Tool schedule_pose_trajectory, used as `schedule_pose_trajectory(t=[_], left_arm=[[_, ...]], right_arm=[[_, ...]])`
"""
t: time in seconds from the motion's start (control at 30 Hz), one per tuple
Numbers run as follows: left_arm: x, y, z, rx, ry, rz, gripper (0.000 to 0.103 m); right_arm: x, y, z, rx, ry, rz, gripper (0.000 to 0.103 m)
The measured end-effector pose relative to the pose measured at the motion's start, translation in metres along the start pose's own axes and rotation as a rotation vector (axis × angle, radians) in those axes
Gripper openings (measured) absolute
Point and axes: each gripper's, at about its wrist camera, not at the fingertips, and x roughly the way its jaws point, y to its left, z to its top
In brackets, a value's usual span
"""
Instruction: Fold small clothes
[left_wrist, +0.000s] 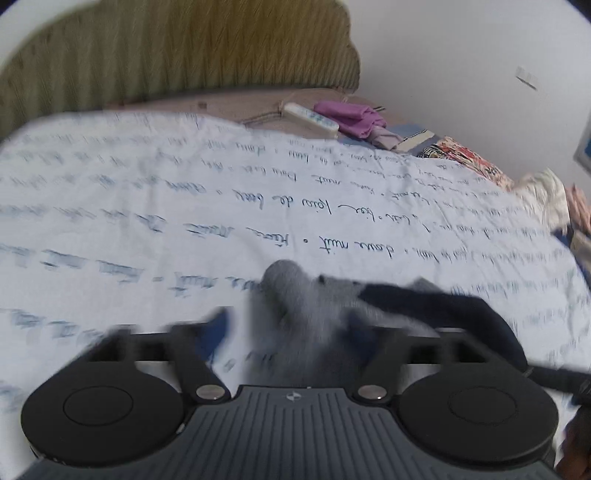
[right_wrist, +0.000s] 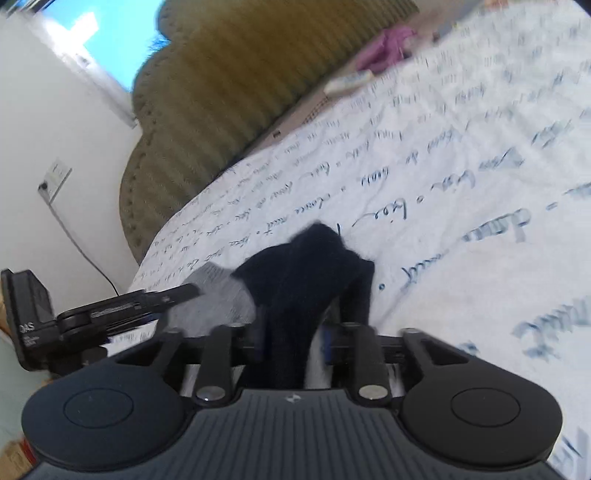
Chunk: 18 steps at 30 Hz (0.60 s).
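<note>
A small grey and dark navy garment, sock-like, hangs between both grippers above a white bedsheet (left_wrist: 184, 192) printed with blue script. My left gripper (left_wrist: 295, 332) is shut on its grey part (left_wrist: 295, 295); the navy part (left_wrist: 461, 310) runs off to the right. My right gripper (right_wrist: 291, 332) is shut on the navy part (right_wrist: 314, 266); the grey part (right_wrist: 218, 291) leads left to the left gripper's body (right_wrist: 110, 310). Both views are motion-blurred.
An olive ribbed headboard (left_wrist: 177, 59) stands at the far end of the bed. A purple cloth (left_wrist: 351, 118), a white remote (left_wrist: 310, 118) and patterned fabrics (left_wrist: 465, 155) lie near the far right edge. A white wall with a socket and cable (right_wrist: 55, 177) is on the left.
</note>
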Motion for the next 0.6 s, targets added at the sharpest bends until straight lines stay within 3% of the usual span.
schedule_pose_trajectory(t=[0.03, 0.07, 0.27, 0.43, 0.5, 0.6], left_arm=[[-0.018, -0.002, -0.008, 0.034, -0.025, -0.001, 0.096], [-0.034, -0.004, -0.017, 0.072, -0.04, -0.008, 0.097], [-0.108, -0.013, -0.089, 0.292, -0.055, -0.089, 0.1], [-0.128, -0.029, -0.139, 0.483, -0.078, -0.059, 0.1], [-0.13, -0.039, -0.151, 0.547, -0.089, -0.052, 0.101], [-0.129, -0.05, -0.164, 0.631, -0.129, -0.031, 0.102]], right_arm=[[-0.012, 0.001, -0.004, -0.02, -0.014, -0.019, 0.068], [-0.026, 0.001, -0.011, -0.04, -0.023, -0.029, 0.072], [-0.068, 0.0, -0.047, -0.066, 0.057, 0.015, 0.072], [-0.071, -0.005, -0.068, -0.035, 0.086, -0.007, 0.069], [-0.07, -0.004, -0.071, -0.023, 0.084, -0.011, 0.037], [-0.07, -0.003, -0.074, -0.012, 0.071, -0.033, 0.018]])
